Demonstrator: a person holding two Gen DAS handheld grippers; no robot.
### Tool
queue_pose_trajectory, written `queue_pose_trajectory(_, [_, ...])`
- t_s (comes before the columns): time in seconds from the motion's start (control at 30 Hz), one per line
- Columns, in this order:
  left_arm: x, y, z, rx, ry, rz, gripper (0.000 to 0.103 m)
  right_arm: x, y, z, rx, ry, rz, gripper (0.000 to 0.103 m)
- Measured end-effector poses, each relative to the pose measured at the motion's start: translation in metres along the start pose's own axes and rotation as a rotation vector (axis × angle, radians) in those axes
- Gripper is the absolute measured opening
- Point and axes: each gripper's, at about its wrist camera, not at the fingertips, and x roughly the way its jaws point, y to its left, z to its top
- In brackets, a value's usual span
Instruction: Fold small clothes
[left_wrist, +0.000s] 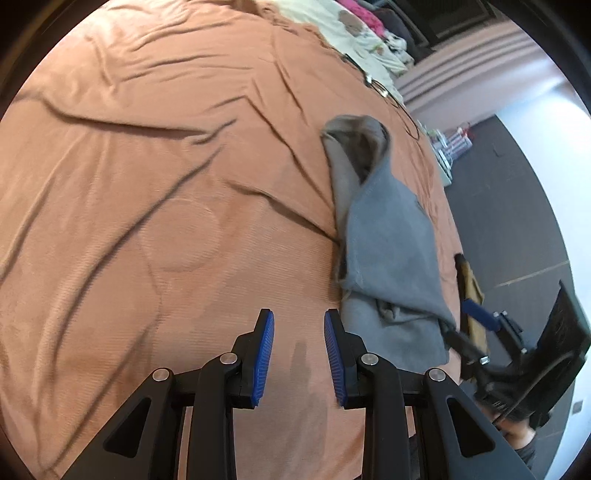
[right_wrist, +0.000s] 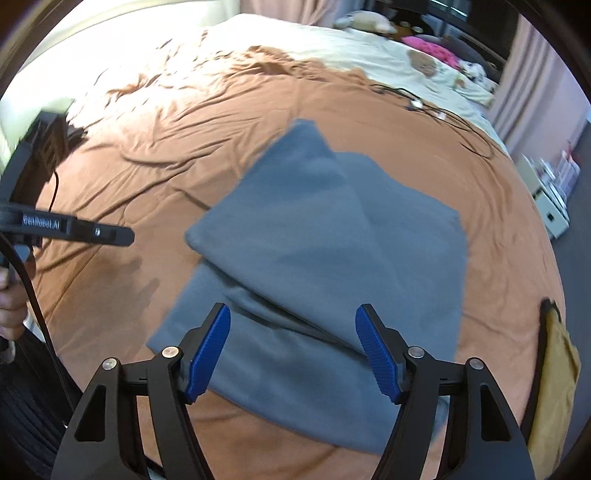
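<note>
Bedspread (right_wrist: 147, 155), rust-orange and heavily creased, covers the work surface; a cream patterned quilt (right_wrist: 388, 62) lies at its far edge, with thin black cables (right_wrist: 436, 110) trailing across the boundary. Dark floor (left_wrist: 517, 206) and pale pink curtains (right_wrist: 535, 74) lie beyond. One grey garment (right_wrist: 332, 240), partly folded in overlapping layers, lies on the bedspread near its right edge. Two grippers are in view. Left gripper (left_wrist: 299, 354): jaws parted, nothing between them, over bare bedspread just beside the garment. Right gripper (right_wrist: 293, 350): jaws spread wide above the garment's near edge, empty. One tan item (right_wrist: 554, 369), possibly fabric, hangs at the bed's right edge.
</note>
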Motion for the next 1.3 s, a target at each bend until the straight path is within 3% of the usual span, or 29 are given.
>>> queue_pose_trajectory(0.3, [-0.021, 0.013, 0.015, -0.038, -0.058, -0.014, 0.03, 0.043, 0.033, 0.023, -0.124, 0.048, -0.017, 0.066])
queue_pose_trajectory(0.37, [-0.023, 0.016, 0.017, -0.05, -0.063, -0.021, 0.03, 0.051, 0.038, 0.028, -0.148, 0.058, -0.023, 0.059])
queue_pose_trajectory(0.5, [-0.024, 0.025, 0.023, -0.085, -0.073, -0.031, 0.03, 0.068, 0.047, 0.035, -0.184, 0.072, -0.063, 0.057])
queue_pose_trajectory(0.73, [-0.02, 0.022, 0.025, -0.091, -0.072, -0.031, 0.03, 0.089, 0.068, 0.037, -0.26, 0.098, -0.102, 0.022])
queue_pose_trajectory(0.77, [-0.019, 0.02, 0.025, -0.085, -0.071, -0.03, 0.03, 0.087, 0.067, 0.039, -0.249, 0.088, -0.102, 0.012])
queue_pose_trajectory(0.83, [-0.016, 0.015, 0.025, -0.072, -0.072, -0.028, 0.03, 0.078, 0.057, 0.044, -0.201, 0.061, -0.093, 0.005])
queue_pose_trajectory(1.1, [-0.005, 0.001, 0.027, -0.069, -0.061, -0.058, 0.03, 0.04, -0.014, 0.053, 0.031, -0.042, -0.022, 0.003])
queue_pose_trajectory(1.3, [0.006, -0.028, 0.026, -0.01, -0.067, -0.05, 0.03, 0.015, -0.063, 0.052, 0.176, -0.093, -0.002, 0.003])
